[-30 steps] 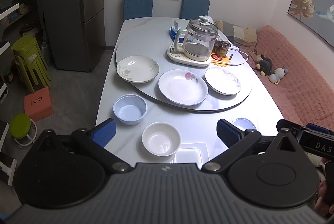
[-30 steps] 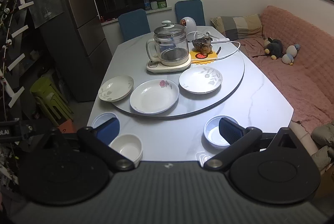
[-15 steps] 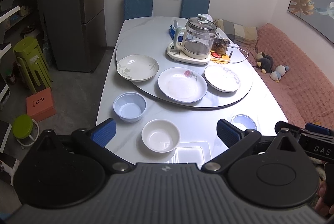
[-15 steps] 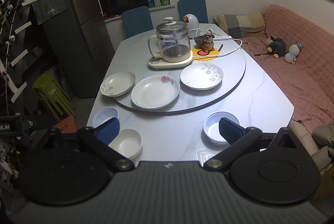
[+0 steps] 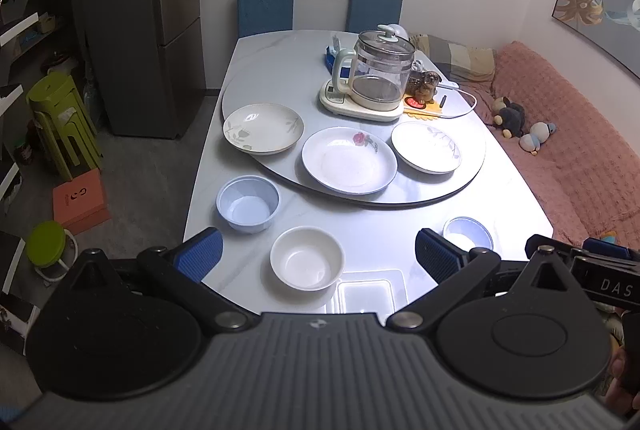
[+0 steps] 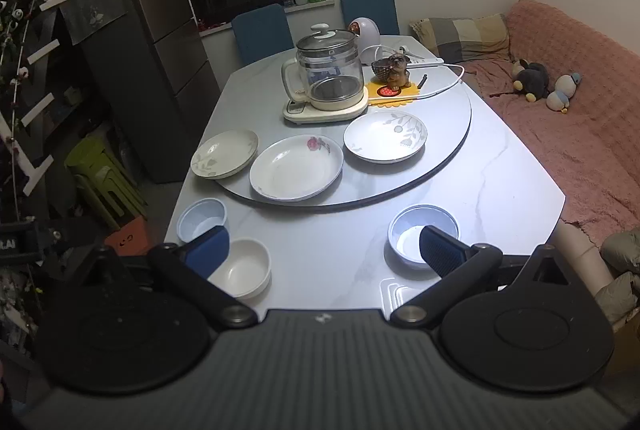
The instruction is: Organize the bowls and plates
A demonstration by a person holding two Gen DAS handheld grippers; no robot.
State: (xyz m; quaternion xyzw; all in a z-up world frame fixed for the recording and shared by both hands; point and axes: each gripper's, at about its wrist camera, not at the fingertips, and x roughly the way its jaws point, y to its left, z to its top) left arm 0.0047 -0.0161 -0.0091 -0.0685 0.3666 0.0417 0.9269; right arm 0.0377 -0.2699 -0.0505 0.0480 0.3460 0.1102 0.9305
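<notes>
Nothing had been picked up yet, by the look of it: both tools hung over the near edge of the table point(image 5: 516, 189), so I judged the sorting was only at its start. The left gripper point(image 5: 318, 250) stood wide open and empty, and the right gripper point(image 6: 324, 244) was spread just as wide with nothing between its ribbed blue pads point(image 6: 438, 246). Taking the glass kettle point(image 6: 326, 75) as the mark, three plates lay in a row on the near side of it, all on the round grey turntable point(image 6: 452, 133): a cream plate point(image 5: 263, 127) with a leaf sprig toward the fridge side, a rose plate point(image 5: 349, 159) in the middle, shallow and glossy white, and a leaf plate point(image 6: 385, 135) toward the sofa side. Nearer again than the plates, off the turntable, sat three bowls well apart: a pale blue bowl point(image 5: 248, 203) with straight, matte walls, perhaps plastic, a white bowl point(image 5: 307, 257) of smooth rounded glaze, and a second blue bowl point(image 6: 423, 232) on the sofa side. The next move, I thought, called for lowering one open gripper over a bowl rim and pinching it gently, since glazed ware looked slippery and a thin rim could tip.
</notes>
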